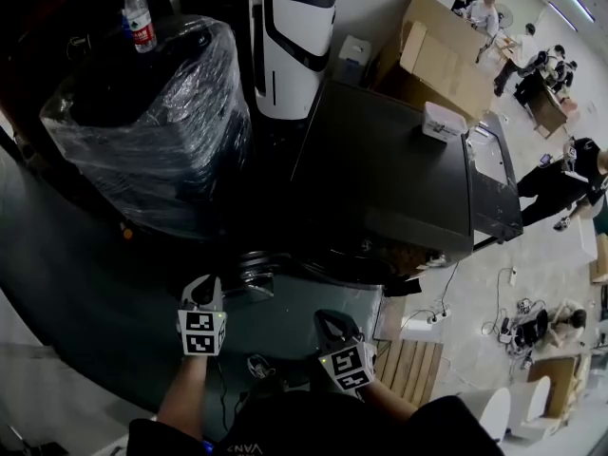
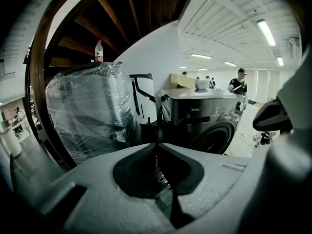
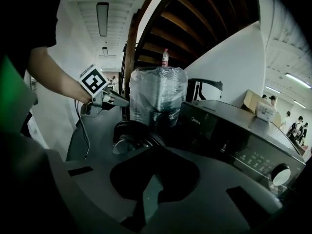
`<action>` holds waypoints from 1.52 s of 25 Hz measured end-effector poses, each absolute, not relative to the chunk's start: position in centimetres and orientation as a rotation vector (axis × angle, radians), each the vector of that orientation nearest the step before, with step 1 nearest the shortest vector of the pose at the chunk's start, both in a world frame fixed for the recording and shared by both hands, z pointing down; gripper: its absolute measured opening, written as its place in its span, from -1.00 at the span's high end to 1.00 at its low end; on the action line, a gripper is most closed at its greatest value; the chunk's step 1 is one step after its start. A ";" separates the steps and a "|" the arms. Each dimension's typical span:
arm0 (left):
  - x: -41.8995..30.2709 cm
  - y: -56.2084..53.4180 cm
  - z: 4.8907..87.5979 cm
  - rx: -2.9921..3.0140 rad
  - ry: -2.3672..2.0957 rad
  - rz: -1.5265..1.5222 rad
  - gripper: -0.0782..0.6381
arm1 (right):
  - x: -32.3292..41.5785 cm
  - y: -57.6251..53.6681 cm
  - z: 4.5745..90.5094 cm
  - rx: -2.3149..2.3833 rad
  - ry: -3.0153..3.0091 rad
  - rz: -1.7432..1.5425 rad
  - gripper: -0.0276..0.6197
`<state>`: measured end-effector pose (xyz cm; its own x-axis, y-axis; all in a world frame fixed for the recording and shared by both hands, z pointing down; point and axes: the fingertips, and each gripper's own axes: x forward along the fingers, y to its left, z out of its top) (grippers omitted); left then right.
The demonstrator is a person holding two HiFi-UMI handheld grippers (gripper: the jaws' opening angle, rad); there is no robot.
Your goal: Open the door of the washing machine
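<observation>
A dark front-loading washing machine (image 1: 380, 169) stands ahead of me, its control panel (image 3: 253, 155) in the right gripper view. Its round door (image 1: 255, 272) hangs swung out at the machine's front left; the glass bowl of the door (image 3: 124, 140) faces me. My left gripper (image 1: 201, 297) hovers just in front of the door, jaws together, nothing in them. My right gripper (image 1: 334, 331) is held to its right, below the machine's front, and looks shut and empty. The left gripper (image 3: 100, 94) also shows in the right gripper view, above the door.
A plastic-wrapped appliance (image 1: 152, 112) with a water bottle (image 1: 140, 17) on top stands left of the machine. Behind are a white-and-black unit (image 1: 290, 41) and cardboard boxes (image 1: 427, 50). A small white box (image 1: 443, 122) sits on the washer. Wooden pallet (image 1: 408, 369), cables and people at right.
</observation>
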<state>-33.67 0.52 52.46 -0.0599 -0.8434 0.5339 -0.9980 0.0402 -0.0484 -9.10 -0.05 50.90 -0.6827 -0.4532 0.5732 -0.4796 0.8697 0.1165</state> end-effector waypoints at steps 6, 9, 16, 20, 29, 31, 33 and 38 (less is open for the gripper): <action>-29.2 1.2 48.1 1.869 -2.040 0.463 0.71 | -8.5 -1.9 48.3 0.647 -2.504 0.031 0.90; -27.0 1.0 46.0 1.906 -2.067 0.440 0.72 | -8.1 -2.6 47.3 0.636 -2.539 0.038 0.90; -22.5 1.2 42.6 1.953 -2.120 0.402 0.72 | -7.5 -3.6 44.4 0.609 -2.626 0.054 0.90; -20.4 1.6 41.5 1.965 -2.133 0.380 0.72 | -7.3 -3.5 42.5 0.577 -2.681 0.070 0.90; -16.7 1.6 39.9 2.008 -2.134 0.359 0.72 | -5.6 -3.4 40.7 0.512 -2.735 0.084 0.90; -16.0 1.6 39.7 2.004 -2.143 0.345 0.72 | -5.1 -3.4 40.4 0.493 -2.743 0.080 0.90; -15.3 1.7 39.6 2.002 -2.146 0.342 0.73 | -4.7 -3.4 40.2 0.476 -2.748 0.075 0.90; -13.7 2.2 39.9 2.004 -2.138 0.338 0.73 | -3.7 -3.5 40.3 0.459 -2.745 0.076 0.91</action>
